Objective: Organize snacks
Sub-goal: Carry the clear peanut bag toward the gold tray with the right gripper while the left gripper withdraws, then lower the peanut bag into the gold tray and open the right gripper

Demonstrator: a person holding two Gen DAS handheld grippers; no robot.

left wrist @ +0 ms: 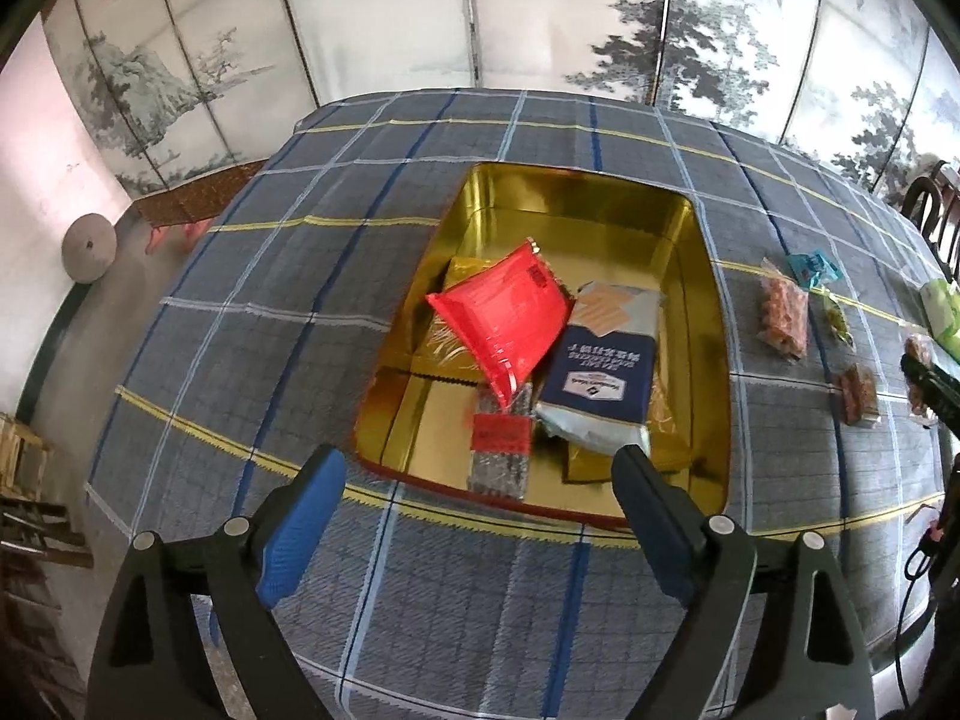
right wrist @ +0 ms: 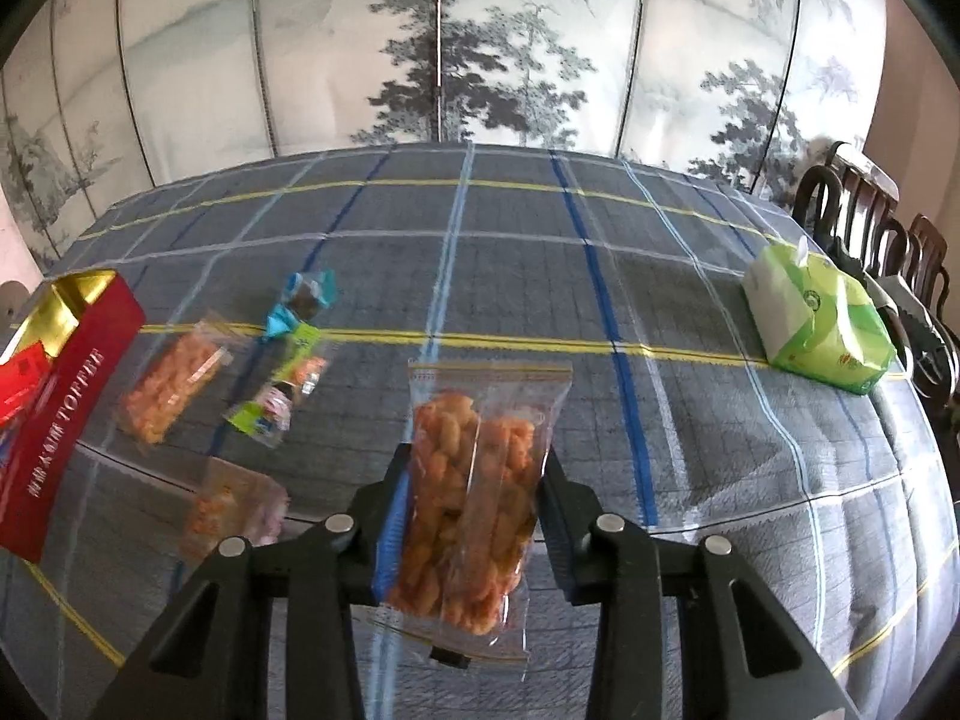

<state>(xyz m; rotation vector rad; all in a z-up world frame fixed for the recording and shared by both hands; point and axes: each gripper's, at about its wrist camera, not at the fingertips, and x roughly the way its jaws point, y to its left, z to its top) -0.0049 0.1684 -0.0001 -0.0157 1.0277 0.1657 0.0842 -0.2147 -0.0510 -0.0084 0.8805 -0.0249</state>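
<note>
A gold-lined tin (left wrist: 600, 204) with red outer walls (right wrist: 72, 396) sits on the plaid tablecloth. It holds a red packet (left wrist: 510, 318), a navy and silver packet (left wrist: 600, 378), gold packets and a grey bar with a red label (left wrist: 503, 444). My left gripper (left wrist: 480, 516) is open and empty just in front of the tin's near rim. My right gripper (right wrist: 474, 480) is shut on a clear bag of orange twisted snacks (right wrist: 474, 480), held above the table to the right of the tin.
Loose snacks lie right of the tin: a bag of orange snacks (right wrist: 174, 384), a teal-wrapped candy (right wrist: 303, 300), small green-labelled packets (right wrist: 270, 408) and another clear bag (right wrist: 234, 510). A green and white tissue pack (right wrist: 822, 324) lies far right. Dark chairs (right wrist: 870, 222) stand beyond the table edge.
</note>
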